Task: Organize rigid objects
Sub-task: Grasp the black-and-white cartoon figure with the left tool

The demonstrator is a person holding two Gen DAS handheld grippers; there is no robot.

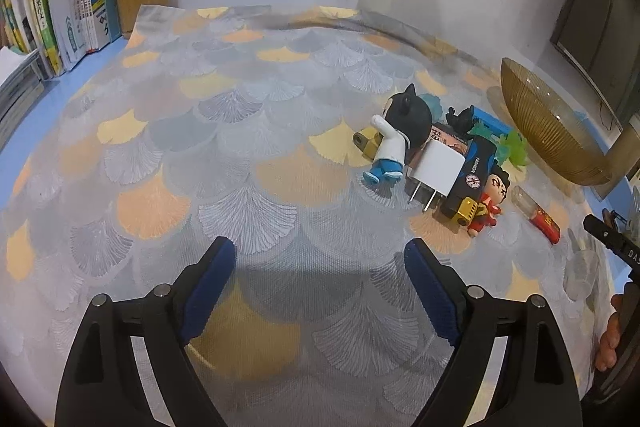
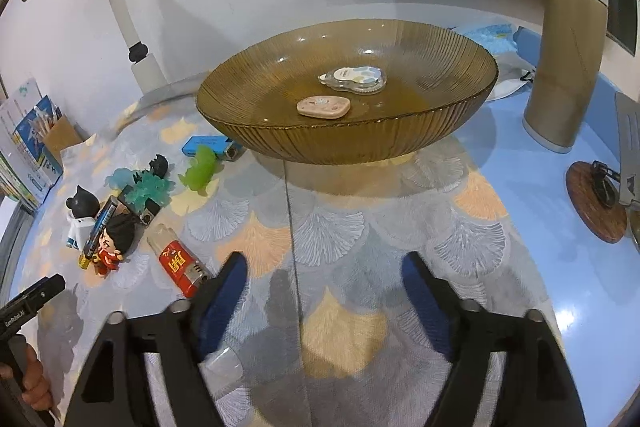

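So far only two small items lie in the bowl (image 2: 348,131). Left of the bowl, the toys (image 2: 116,227), charger (image 1: 438,167) and lighter (image 2: 180,263) wait on the worktop (image 2: 540,259). Left claw (image 1: 320,255) and right claw (image 2: 324,267) gape empty.

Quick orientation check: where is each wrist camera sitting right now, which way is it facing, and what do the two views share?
Left wrist: on the left claw, tilted down at the patterned mat; open, empty; right claw at the edge.
Right wrist: on the right claw, facing the amber bowl; open, empty; left claw and a hand in the corner.
Shared: bowl, red lighter, toy pile.
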